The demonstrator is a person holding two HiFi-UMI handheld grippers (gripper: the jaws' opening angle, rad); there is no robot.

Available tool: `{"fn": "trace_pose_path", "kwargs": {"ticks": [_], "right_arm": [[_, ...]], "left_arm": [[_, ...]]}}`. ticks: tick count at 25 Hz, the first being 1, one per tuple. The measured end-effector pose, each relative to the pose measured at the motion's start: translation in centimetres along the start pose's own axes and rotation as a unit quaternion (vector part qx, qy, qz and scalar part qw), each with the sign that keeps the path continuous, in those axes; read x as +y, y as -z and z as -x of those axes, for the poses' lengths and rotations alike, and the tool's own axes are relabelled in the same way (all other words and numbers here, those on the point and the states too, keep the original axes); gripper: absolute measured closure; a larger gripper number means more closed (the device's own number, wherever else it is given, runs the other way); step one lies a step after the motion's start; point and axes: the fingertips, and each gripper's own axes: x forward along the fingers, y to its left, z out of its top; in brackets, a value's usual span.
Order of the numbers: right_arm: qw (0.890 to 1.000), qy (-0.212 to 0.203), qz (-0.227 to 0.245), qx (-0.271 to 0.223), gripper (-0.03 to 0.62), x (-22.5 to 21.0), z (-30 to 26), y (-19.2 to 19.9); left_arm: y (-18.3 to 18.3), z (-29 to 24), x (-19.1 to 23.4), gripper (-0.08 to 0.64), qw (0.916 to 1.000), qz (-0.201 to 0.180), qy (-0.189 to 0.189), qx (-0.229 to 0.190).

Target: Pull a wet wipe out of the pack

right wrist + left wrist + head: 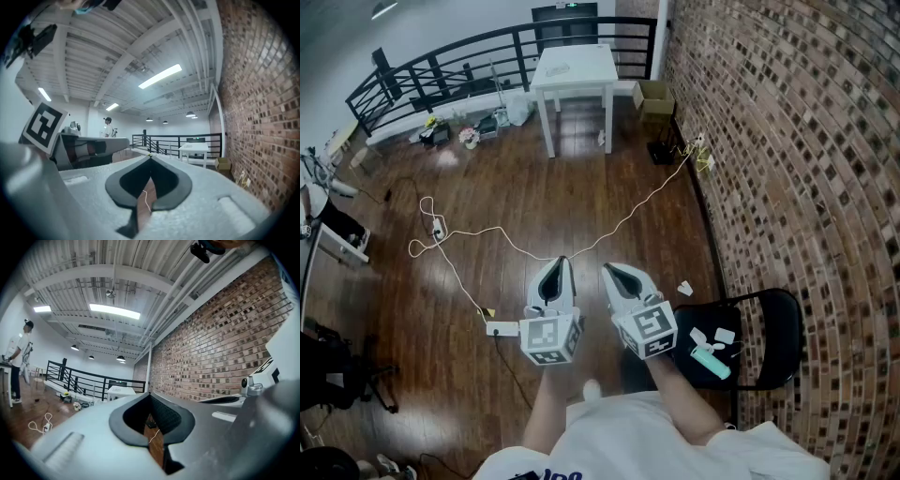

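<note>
The teal wet wipe pack (711, 362) lies on the seat of a black chair (778, 319) at the lower right, with a couple of white wipes (724, 335) beside it. Both grippers hang level in front of the person's body, to the left of the chair and well apart from the pack. My left gripper (562, 260) (150, 393) is shut with its tips meeting and nothing between them. My right gripper (606, 268) (150, 156) is shut too and holds nothing. Neither gripper view shows the pack; both look out across the room.
A brick wall (787, 141) runs along the right. A white table (575, 67) and a cardboard box (652, 94) stand at the back by a black railing. A white cable and power strip (502, 328) lie on the wooden floor. A white scrap (685, 289) lies near the chair.
</note>
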Motion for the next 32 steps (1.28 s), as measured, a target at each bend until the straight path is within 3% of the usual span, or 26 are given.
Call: {"fn": "trace_pose_path", "kwargs": {"ticks": [6,10,12,14,17,22,27,32], "right_arm": [[0.998,-0.026,0.001,-0.063,0.604,-11.4,-5.7,-5.7],[0.993,-0.054,-0.027,-0.101,0.604,-19.0,-8.0,-8.2],[0.992,-0.061,-0.060,-0.092,0.604,-21.7,-9.5,-7.3],[0.994,-0.061,-0.070,-0.059,0.604,-23.4,-11.1,-5.1],[0.995,-0.058,-0.073,-0.019,0.604,-25.4,-14.1,-2.0],[0.997,-0.051,-0.046,-0.019,0.604,-28.2,-21.9,-1.6],[0.999,-0.043,-0.022,-0.010,0.603,-31.8,-33.7,-2.4],[0.997,-0.068,0.017,-0.037,0.603,-33.1,-44.9,-7.5]], "left_arm": [[-2.8,-13.2,-1.7,0.545,0.9997,-0.014,0.012,-0.017],[-3.9,-19.6,-4.2,0.545,0.9962,-0.078,0.028,-0.027],[-1.9,-22.2,-3.8,0.545,0.9961,-0.086,0.021,-0.002],[-0.2,-24.3,-2.9,0.545,0.9975,-0.067,0.010,0.022],[0.3,-27.4,-1.3,0.545,0.9981,-0.058,0.004,0.020],[1.0,-34.4,3.6,0.545,0.9981,-0.059,-0.004,0.016],[0.6,-44.1,11.2,0.545,0.9986,-0.051,-0.003,0.008],[-3.6,-52.2,19.6,0.545,0.9979,-0.059,-0.019,-0.021]]}}
